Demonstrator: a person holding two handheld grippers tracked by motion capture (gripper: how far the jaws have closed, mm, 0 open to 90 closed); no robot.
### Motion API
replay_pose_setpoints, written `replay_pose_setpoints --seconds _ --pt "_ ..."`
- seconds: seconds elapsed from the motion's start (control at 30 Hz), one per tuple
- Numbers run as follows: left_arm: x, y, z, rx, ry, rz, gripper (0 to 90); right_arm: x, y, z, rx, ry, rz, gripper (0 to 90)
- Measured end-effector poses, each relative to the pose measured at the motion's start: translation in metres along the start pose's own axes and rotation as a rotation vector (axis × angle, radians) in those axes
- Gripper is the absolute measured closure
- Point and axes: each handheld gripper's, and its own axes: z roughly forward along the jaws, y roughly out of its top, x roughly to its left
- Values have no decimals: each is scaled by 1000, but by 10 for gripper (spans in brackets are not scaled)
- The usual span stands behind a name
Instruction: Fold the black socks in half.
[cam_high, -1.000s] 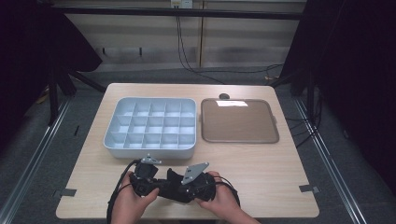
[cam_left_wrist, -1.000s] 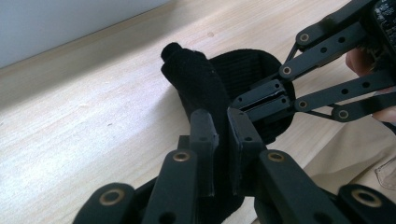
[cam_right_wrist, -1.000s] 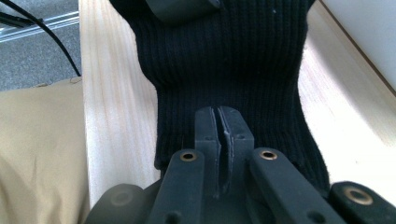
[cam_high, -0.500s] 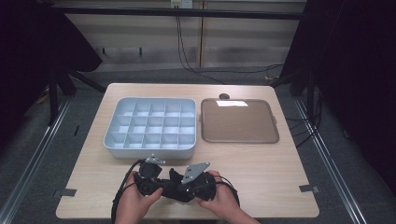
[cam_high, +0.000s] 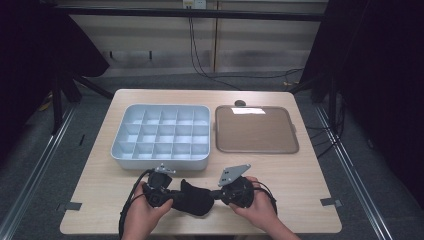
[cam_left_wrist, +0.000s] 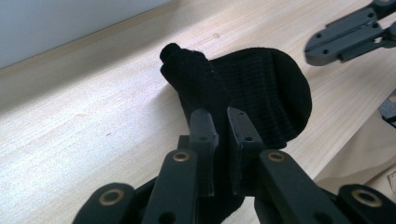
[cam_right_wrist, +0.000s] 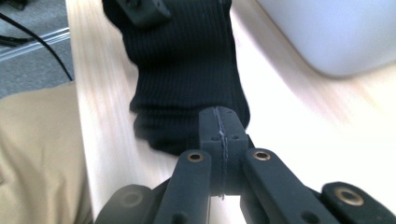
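Black sock (cam_high: 192, 197) lies on the bench (cam_high: 310, 175). Left claw (cam_high: 172, 199) pinches one end; right claw (cam_high: 216, 194), pressed together, pinches the other.

In the high view, the divided tray (cam_high: 161, 133) sits centre-left, the flat tray (cam_high: 256, 129) just right of it; the sock (cam_high: 192, 197) lies below, lower centre.

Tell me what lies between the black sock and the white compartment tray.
Only bare wooden table: the high view shows an empty strip between the black sock and the white compartment tray.
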Motion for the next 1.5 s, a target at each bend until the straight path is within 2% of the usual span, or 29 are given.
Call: replay_pose_setpoints --seconds 0.17,0.43,0.5,0.63,0.77,0.83,0.97,1.17,1.5 --pt "-1 2 1 2 -2 9 817 1 -13 -6 21 4 3 900" --pt "-3 4 2 1 2 29 812 4 -17 10 78 17 0 900" --pt "-5 5 2 -2 2 35 812 4 -17 10 69 17 -8 900" --pt "-13 8 4 -5 -5 66 808 3 -19 11 72 15 9 900" --pt "-20 11 7 2 -13 94 808 4 -19 15 89 18 4 900" --pt "-22 13 7 -1 -15 94 808 5 -19 17 91 18 -9 900" --pt "-26 15 9 13 -23 111 809 6 -18 18 94 19 2 900" --pt "-30 17 12 13 -23 130 807 6 -16 22 89 12 -9 900" --pt "-43 22 29 46 -30 179 808 6 -14 24 91 10 -26 900"
